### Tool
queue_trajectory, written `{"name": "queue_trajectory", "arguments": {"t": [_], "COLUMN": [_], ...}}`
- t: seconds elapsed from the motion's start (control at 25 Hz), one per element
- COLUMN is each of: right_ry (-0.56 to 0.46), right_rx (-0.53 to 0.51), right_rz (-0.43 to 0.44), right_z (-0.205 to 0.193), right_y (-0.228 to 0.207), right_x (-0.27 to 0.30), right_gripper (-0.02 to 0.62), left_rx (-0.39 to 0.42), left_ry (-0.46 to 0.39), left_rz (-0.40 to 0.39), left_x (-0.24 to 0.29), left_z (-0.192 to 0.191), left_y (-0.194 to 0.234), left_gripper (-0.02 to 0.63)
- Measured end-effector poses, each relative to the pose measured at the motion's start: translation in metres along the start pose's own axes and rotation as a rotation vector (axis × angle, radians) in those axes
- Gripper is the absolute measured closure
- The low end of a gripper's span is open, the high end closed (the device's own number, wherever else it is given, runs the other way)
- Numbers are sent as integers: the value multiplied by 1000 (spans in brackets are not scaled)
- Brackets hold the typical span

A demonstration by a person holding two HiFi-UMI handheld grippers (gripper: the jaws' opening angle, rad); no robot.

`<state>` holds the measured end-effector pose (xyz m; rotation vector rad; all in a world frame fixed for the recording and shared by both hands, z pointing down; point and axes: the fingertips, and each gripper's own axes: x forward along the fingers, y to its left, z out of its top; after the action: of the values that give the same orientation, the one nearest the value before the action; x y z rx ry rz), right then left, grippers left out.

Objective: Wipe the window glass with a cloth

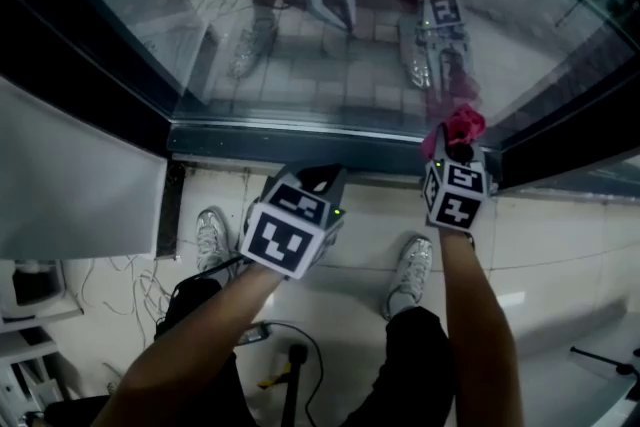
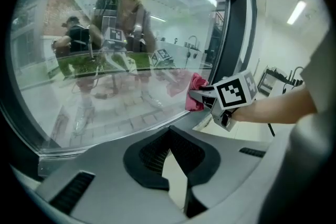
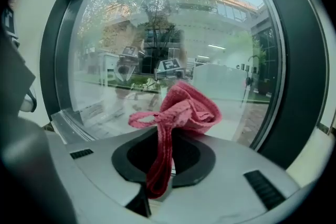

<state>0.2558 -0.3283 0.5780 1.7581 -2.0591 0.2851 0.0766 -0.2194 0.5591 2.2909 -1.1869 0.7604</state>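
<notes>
The right gripper [image 3: 164, 144] pinches the pink cloth [image 3: 184, 107], whose bunched end sits by the lower right corner of the window glass [image 3: 131, 34]. The left gripper [image 2: 169, 139] is closed on nothing. The cloth looks soft, light and floppy, best gripped mid-bunch.

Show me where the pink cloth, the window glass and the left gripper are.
pink cloth [image 3: 185, 106], right gripper view, on its bunched top.
window glass [image 1: 350, 80], head view, on the middle of the pane.
left gripper [image 2: 170, 129], left gripper view, where its jaw tips meet.
</notes>
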Motion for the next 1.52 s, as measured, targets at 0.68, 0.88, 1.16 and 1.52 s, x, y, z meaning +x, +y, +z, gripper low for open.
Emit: {"name": "queue_trajectory", "arguments": {"t": [0.68,0.88,1.16,1.52], "right_ry": [70,76,82,91], "right_rx": [58,90,80,78], "right_rz": [176,214,268,330], "right_z": [24,30,38,52], "right_y": [144,195,255,317], "right_x": [14,17,20,25], "right_gripper": [540,540,540,540], "left_rx": [-152,-195,-263,-317], "left_ry": [0,4,-16,-37], "left_rz": [107,132,161,189], "left_x": [-62,-83,-104,-128], "left_z": [-45,-64,-75,-84], "left_y": [93,116,147,175], "left_gripper": [606,606,606,606]}}
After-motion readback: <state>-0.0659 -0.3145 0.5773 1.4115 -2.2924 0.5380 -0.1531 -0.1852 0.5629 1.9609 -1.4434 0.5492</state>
